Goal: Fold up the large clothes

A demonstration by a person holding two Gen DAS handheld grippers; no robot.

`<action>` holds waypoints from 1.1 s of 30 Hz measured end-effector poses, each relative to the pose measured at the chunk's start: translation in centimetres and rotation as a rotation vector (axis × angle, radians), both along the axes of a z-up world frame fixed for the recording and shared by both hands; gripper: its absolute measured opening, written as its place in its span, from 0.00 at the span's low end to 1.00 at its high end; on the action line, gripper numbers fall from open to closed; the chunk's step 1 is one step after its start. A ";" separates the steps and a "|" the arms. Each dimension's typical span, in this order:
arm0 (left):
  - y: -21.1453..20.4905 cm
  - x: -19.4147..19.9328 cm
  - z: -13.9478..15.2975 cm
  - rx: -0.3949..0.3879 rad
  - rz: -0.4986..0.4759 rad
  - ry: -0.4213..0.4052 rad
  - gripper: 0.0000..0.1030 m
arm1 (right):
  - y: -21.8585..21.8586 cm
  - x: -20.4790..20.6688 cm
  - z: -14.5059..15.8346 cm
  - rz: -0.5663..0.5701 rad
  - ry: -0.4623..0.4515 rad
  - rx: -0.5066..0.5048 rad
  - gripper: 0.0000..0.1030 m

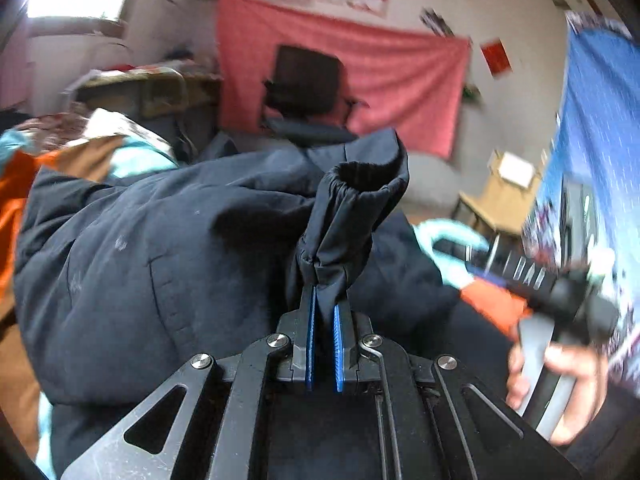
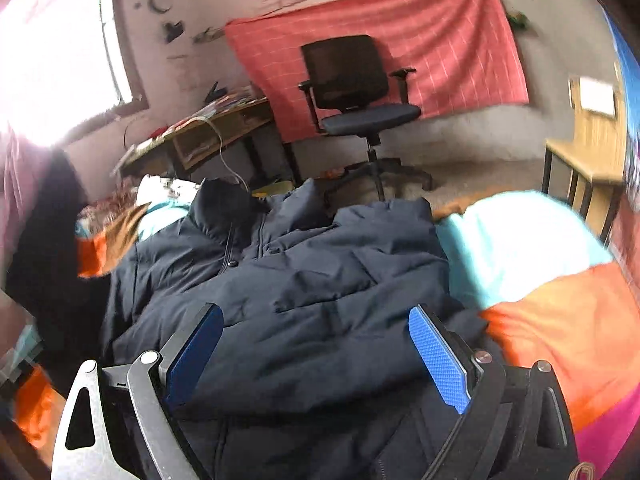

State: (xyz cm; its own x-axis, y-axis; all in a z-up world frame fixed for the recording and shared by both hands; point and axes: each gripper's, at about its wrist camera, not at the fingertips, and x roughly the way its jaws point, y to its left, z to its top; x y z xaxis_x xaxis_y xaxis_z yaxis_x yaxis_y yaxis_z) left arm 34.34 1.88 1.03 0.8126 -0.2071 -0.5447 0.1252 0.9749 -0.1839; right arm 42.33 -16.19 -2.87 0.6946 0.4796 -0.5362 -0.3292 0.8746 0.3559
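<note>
Now the left gripper (image 1: 323,308) is clamped tight on the elastic-cuffed end of the dark navy padded sleeve (image 1: 352,216), the cuff standing up above the blue pads (image 1: 310,320) with its opening gaping toward the far wall. The rest of the dark navy puffy winter jacket (image 2: 304,280) lies spread on the bed's patchwork cover of orange, turquoise and brown panels (image 2: 560,312), collar and zip pointing away toward the black mesh office chair (image 2: 352,80).

Over on the other side, the right gripper (image 2: 316,360) is wide open and empty, its two blue pads hovering above the jacket's near hem with nothing between them. In the left wrist view a person's hand (image 1: 560,380) shows at the right edge, wrapped round the grey handle of that right tool.

What matters for the fold: the jacket's long axis runs from the grippers away to the collar, and the pinched sleeve comes off its left side. The jacket body lies to the left of and below the raised cuff in the left wrist view. Judging by that, the left hand is the one placed to carry the sleeve across the chest, while the right, nearer the hem, looks free to pin or lift the lower edge.
</note>
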 end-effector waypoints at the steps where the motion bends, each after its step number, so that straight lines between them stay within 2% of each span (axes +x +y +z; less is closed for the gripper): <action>1: -0.5 0.1 -1.0 0.006 -0.020 0.022 0.05 | -0.6 0.3 -0.3 0.014 0.016 0.041 0.91; 7: -3.8 1.3 -5.3 0.065 -0.116 0.116 0.05 | -1.9 1.6 -2.4 0.150 0.118 0.290 0.91; 11: -5.1 1.8 -6.8 0.095 -0.138 0.142 0.05 | -1.8 2.3 -4.3 0.190 0.219 0.379 0.91; 13: -5.3 2.0 -7.4 0.099 -0.149 0.151 0.06 | -1.9 2.8 -5.2 0.180 0.268 0.407 0.86; 16: -5.0 2.1 -7.6 0.105 -0.176 0.160 0.10 | -2.3 3.4 -6.2 0.171 0.324 0.459 0.52; 17: -4.9 2.1 -7.4 0.106 -0.187 0.163 0.13 | -2.4 3.6 -6.5 0.164 0.340 0.471 0.33; 18: -4.8 1.9 -7.2 0.101 -0.204 0.166 0.15 | -2.5 3.7 -6.6 0.161 0.353 0.480 0.21; 19: -4.6 1.7 -7.1 0.083 -0.226 0.169 0.21 | -2.6 3.9 -6.6 0.154 0.357 0.482 0.17; 20: -4.3 1.3 -6.8 0.051 -0.251 0.165 0.29 | -2.6 3.9 -6.4 0.149 0.352 0.472 0.09; 21: -4.0 1.1 -6.5 0.029 -0.262 0.158 0.34 | -2.6 3.9 -6.0 0.147 0.344 0.455 0.08; 23: -3.6 -0.7 -5.5 -0.013 -0.266 0.111 0.52 | -2.8 3.9 -4.9 0.141 0.304 0.439 0.06; 25: -2.5 -1.8 -4.4 -0.034 -0.248 0.057 0.57 | -3.0 4.0 -3.3 0.129 0.237 0.425 0.06; 27: -1.1 -2.4 -3.5 -0.034 -0.196 0.028 0.57 | -3.5 4.0 -1.6 0.106 0.178 0.407 0.06; 30: 1.2 -2.0 -2.8 0.007 -0.072 0.024 0.57 | -3.7 4.6 -0.4 0.054 0.133 0.339 0.06; 33: 4.0 -1.1 -3.1 0.049 0.074 0.054 0.57 | -3.2 5.2 -1.1 0.001 0.135 0.232 0.06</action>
